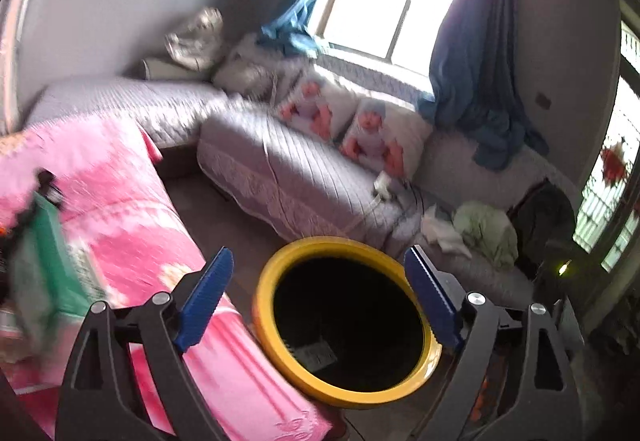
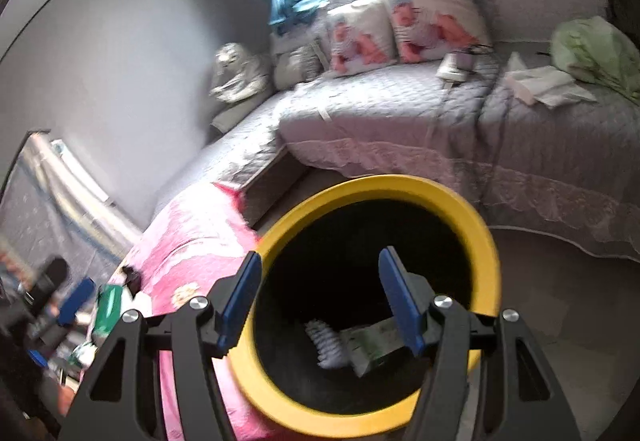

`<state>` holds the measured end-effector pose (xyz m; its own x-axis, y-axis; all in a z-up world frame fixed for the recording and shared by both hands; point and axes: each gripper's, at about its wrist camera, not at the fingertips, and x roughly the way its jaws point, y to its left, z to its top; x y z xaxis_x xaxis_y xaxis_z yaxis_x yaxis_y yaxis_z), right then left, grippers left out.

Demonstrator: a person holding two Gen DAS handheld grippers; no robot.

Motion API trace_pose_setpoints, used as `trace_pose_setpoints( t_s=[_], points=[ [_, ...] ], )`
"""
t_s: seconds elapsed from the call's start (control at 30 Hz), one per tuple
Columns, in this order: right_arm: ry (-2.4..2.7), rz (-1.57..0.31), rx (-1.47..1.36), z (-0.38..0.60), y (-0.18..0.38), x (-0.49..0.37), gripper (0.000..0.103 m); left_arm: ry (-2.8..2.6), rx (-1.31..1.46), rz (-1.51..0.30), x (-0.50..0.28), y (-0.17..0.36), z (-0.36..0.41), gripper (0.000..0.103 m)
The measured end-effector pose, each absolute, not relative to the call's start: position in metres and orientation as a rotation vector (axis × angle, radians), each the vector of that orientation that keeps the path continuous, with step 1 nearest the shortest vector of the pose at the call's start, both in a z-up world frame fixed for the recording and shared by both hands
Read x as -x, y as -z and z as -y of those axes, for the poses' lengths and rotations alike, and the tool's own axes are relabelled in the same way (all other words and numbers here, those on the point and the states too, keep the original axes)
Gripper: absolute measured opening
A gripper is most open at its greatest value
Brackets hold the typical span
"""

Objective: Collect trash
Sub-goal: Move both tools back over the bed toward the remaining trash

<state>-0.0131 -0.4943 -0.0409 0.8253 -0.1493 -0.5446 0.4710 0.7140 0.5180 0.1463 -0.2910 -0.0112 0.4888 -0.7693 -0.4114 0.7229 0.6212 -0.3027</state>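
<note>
1. The bin (image 1: 346,325), black inside with a yellow rim, stands on the floor just beside the pink surface (image 1: 132,225) and in front of the grey sofa (image 1: 296,177).
2. The left tongs (image 1: 320,305) stand wide, nothing between the blue pads (image 1: 206,297); the bin's mouth lies between and just past them, its rim nearest the right-hand pad.
3. The right tongs (image 2: 320,301) are also wide and hold nothing. They hang over the bin (image 2: 372,305), looking almost straight down into it (the mouth fills the gap between the pads).
4. Trash lies at the bin's bottom: a greenish carton (image 2: 372,349) and, touching it on the side toward the pink surface, a white ridged piece (image 2: 328,345). Both are well below the right tongs, apart from the pads (image 2: 242,301). From the left wrist view only a pale scrap (image 1: 314,353) shows down there.
5. On the pink surface (image 2: 192,241), on the far side from the bin, lies a green packet (image 1: 52,261), blurred; it also shows in the right wrist view (image 2: 110,311).
6. Behind the bin, on the sofa (image 2: 400,113), are two cushions with pink figures (image 2: 400,29), white papers (image 2: 540,83) and a pale green cloth (image 2: 596,53). Blue curtains (image 1: 476,53) hang at the window above it.
</note>
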Motion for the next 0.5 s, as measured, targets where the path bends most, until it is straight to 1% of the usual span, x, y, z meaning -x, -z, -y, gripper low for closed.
trace_pose_setpoints(
  t_s=[0.17, 0.3, 0.37, 0.5],
  points=[
    [0.170, -0.463, -0.601, 0.449, 0.017, -0.004, 0.058, 0.816, 0.154, -0.422, -0.138, -0.033, 0.220, 0.086],
    [-0.037, -0.450, -0.478, 0.395, -0.009, -0.023, 0.059, 0.676, 0.209, -0.289, -0.130, -0.060, 0.138, 0.087],
    [-0.177, -0.479, -0.396, 0.352, -0.019, -0.040, 0.063, 0.556, 0.220, -0.227, -0.125, -0.069, 0.091, 0.087],
    [-0.439, -0.596, -0.312, 0.266, -0.023, -0.081, 0.063, 0.331, 0.243, -0.184, -0.121, -0.072, 0.012, 0.088]
  ],
)
